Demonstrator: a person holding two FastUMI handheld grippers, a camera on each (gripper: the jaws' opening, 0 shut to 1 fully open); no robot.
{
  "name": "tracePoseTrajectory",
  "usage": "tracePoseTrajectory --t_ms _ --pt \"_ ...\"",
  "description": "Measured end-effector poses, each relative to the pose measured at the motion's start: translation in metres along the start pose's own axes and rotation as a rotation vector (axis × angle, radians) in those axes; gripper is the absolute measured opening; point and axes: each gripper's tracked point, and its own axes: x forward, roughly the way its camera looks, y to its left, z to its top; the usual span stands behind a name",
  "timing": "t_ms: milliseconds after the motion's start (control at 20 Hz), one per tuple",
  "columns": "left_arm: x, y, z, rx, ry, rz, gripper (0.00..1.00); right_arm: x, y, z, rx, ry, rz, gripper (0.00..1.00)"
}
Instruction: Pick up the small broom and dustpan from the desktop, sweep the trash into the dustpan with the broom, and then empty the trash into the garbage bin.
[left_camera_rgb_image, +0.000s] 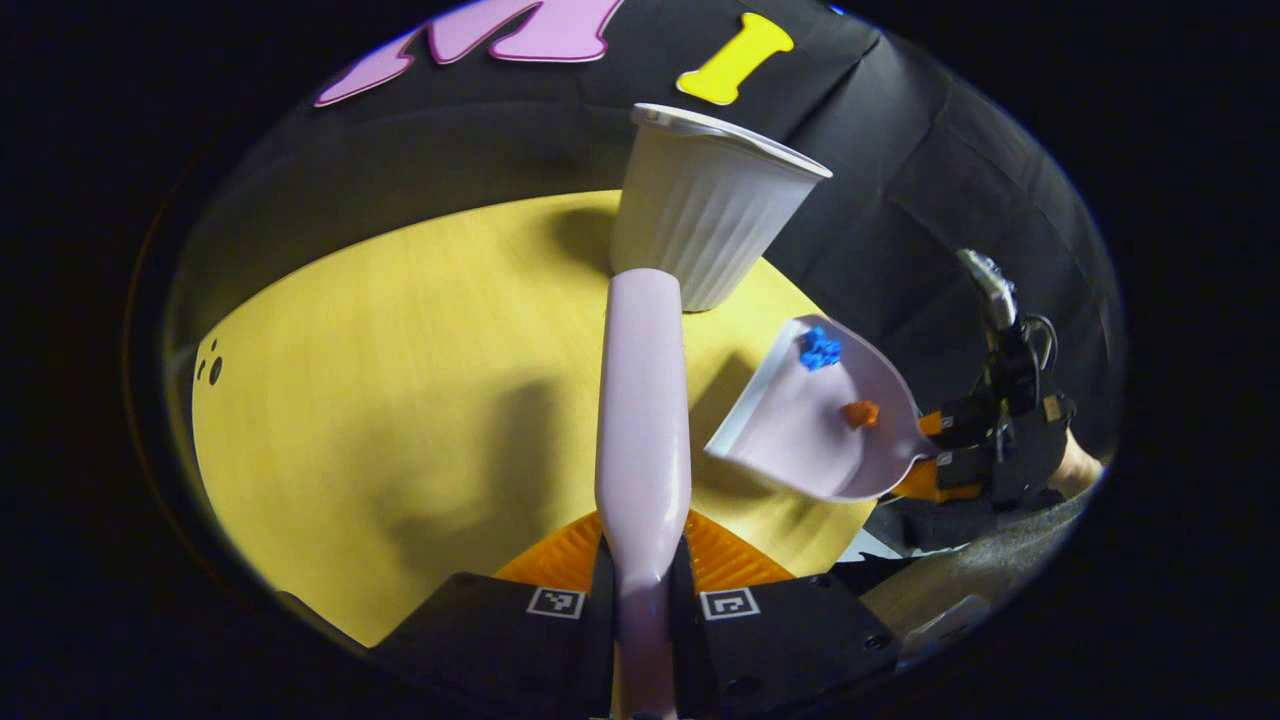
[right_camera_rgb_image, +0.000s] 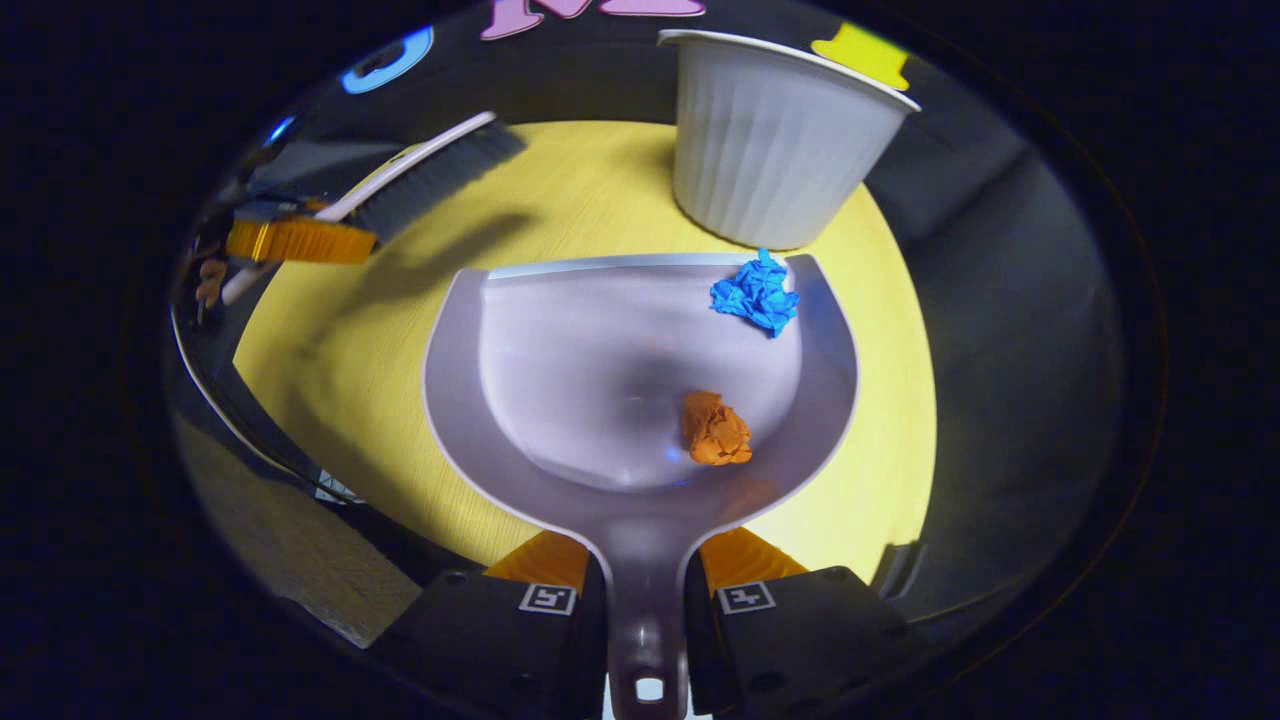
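your right tongs (right_camera_rgb_image: 645, 590) pinch the dustpan (right_camera_rgb_image: 600, 350) handle at bottom centre; blue scrap (right_camera_rgb_image: 756, 293) sits at its lip, orange scrap (right_camera_rgb_image: 715, 428) deeper in. your left tongs (left_camera_rgb_image: 645, 585) pinch the broom (left_camera_rgb_image: 643, 400). the bin (right_camera_rgb_image: 775, 150) stands upper centre on the bench (right_camera_rgb_image: 320, 340). tilt too soon and the blue scrap may drop short of the bin.
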Motion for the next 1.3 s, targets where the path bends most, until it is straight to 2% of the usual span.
tracePoseTrajectory --t_ms 150,350,400,500,550,600,900,1100,1250,1300 --pt "-0.006 0.019 -0.017 -0.003 0.002 0.024 0.28 -0.019 -0.005 0.025 0.071 -0.026 -0.060 0.36" --pt "-0.013 0.042 -0.039 0.017 0.007 0.053 0.28 -0.051 -0.022 0.081 0.151 -0.075 -0.135 0.36" --pt "-0.014 0.046 -0.044 0.017 0.008 0.055 0.28 -0.059 -0.024 0.091 0.160 -0.087 -0.155 0.31" --pt "-0.016 0.053 -0.056 0.009 0.016 0.053 0.28 -0.084 -0.027 0.114 0.173 -0.114 -0.197 0.31" --pt "-0.016 0.056 -0.064 0.002 0.021 0.051 0.28 -0.093 -0.028 0.126 0.178 -0.127 -0.218 0.36" --pt "-0.017 0.057 -0.070 -0.011 0.027 0.046 0.28 -0.093 -0.030 0.132 0.175 -0.132 -0.236 0.36" --pt "-0.016 0.060 -0.084 -0.055 0.029 0.031 0.28 -0.112 -0.069 0.207 0.078 -0.139 -0.351 0.36" --pt "-0.019 0.069 -0.086 -0.087 0.010 0.032 0.26 -0.117 -0.100 0.249 -0.092 -0.090 -0.481 0.36" --pt "-0.021 0.074 -0.089 -0.107 0.005 0.042 0.29 -0.117 -0.116 0.276 -0.200 -0.038 -0.541 0.35" --pt "-0.022 0.074 -0.090 -0.116 0.003 0.042 0.28 -0.115 -0.119 0.282 -0.224 -0.024 -0.550 0.35"
